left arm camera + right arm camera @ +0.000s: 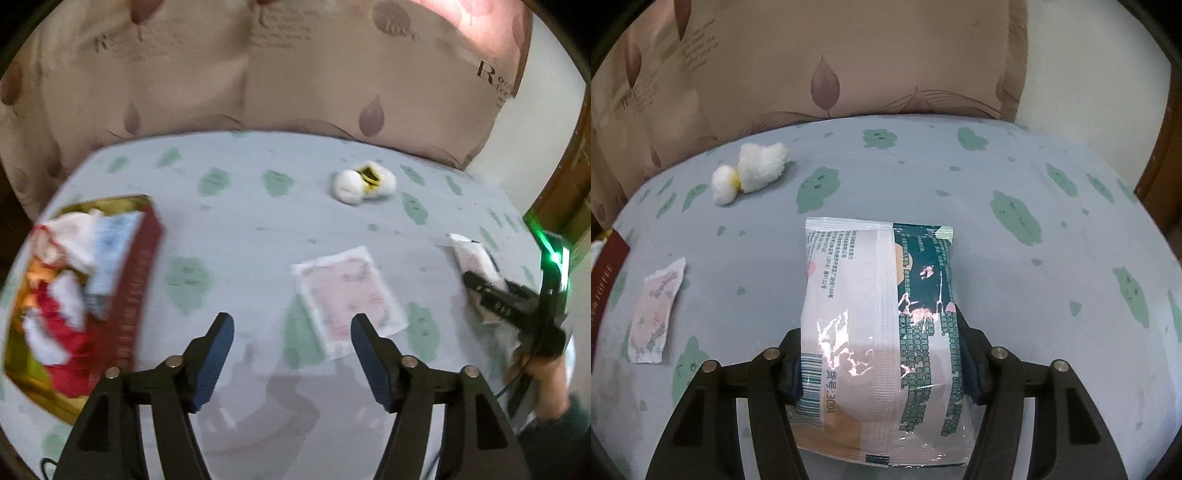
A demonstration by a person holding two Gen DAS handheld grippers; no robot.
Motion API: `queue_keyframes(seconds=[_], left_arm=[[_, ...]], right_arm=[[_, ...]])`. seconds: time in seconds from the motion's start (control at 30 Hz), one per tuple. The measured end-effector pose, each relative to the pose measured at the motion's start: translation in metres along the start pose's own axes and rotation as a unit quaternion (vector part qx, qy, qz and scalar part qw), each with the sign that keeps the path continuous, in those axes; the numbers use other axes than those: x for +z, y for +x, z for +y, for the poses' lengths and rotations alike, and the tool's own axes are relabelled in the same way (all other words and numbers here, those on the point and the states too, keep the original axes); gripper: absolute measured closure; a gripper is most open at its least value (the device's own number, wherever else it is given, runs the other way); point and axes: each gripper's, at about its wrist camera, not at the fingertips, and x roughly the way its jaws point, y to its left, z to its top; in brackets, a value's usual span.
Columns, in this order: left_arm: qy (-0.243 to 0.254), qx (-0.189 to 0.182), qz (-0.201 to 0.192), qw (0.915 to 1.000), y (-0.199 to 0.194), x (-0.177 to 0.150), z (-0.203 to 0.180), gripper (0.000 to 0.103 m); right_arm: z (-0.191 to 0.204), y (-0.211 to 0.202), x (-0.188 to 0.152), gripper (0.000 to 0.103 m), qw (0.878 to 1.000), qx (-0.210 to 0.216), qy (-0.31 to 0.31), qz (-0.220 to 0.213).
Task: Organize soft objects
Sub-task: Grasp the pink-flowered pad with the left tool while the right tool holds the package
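We are partway: the box (125, 280) already holds several soft things, our right claw (882, 354) grips a wrapped pack (875, 314), our left claw (291, 354) gapes wide and empty, and 2 items, a flat sachet (347, 295) and a white towel roll (364, 184), wait on the bed (240, 221).

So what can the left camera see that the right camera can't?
Only the left wrist view shows inside the red box, with red and white soft things, the open left gripper, and a hand holding the right gripper. Only the right wrist view shows the print and barcode on the plastic packet that gripper is clamping. Both show the white fluffy toy, the small flat pink sachet and the blue sheet with green shapes.
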Motion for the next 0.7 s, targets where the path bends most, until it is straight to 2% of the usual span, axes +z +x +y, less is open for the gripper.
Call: queue_keyframes(seconds=[0.13, 0.33, 0.6, 0.7], left_arm=[[-0.025, -0.023, 0.039, 0.9987, 0.026, 0.011, -0.020, 0.032], [-0.036, -0.045, 0.079, 0.9952, 0.060, 0.025, -0.046, 0.032], [-0.046, -0.015, 0.101, 0.9937, 0.089, 0.027, -0.054, 0.032], [-0.042, 0.003, 0.094, 0.9947, 0.098, 0.028, -0.056, 0.027]], right_arm=[[0.005, 0.003, 0.000, 0.041, 1.000, -0.013, -0.015, 0.003], [0.006, 0.002, -0.001, 0.040, 1.000, -0.006, -0.010, 0.002], [0.001, 0.004, -0.002, 0.038, 1.000, 0.000, -0.009, 0.002], [0.001, 0.004, -0.002, 0.037, 1.000, 0.001, -0.010, 0.003]])
